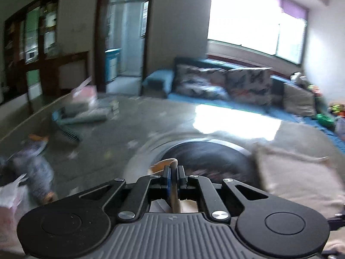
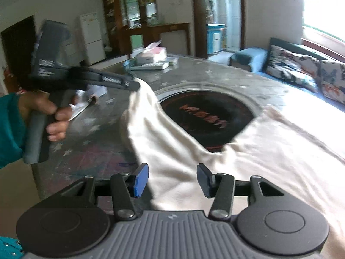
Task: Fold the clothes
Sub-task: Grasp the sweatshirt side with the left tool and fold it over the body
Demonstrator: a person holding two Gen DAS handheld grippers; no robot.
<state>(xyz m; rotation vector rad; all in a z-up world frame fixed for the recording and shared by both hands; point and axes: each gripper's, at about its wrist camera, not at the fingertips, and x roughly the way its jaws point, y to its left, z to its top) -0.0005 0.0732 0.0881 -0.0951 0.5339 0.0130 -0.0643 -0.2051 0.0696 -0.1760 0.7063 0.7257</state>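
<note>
Only blurred orange lettering (image 2: 203, 116), unreadable; left claw (image 2: 134, 85) pinching garment (image 2: 248, 161).

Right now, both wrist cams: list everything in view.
Garment: 1, cream, spread on the table, one corner lifted.
Table: 1, grey, star-speckled.
Round inset: 1, black, table centre, partly under the garment.
Boxes and papers: small pile, pink, white, far table edge.
Sofa: 1, blue, patterned cushions, below the window.
Fridge: 1, white, back wall.
Left gripper: fingers shut on the garment corner.
Right gripper: fingers open, above the garment.
</note>
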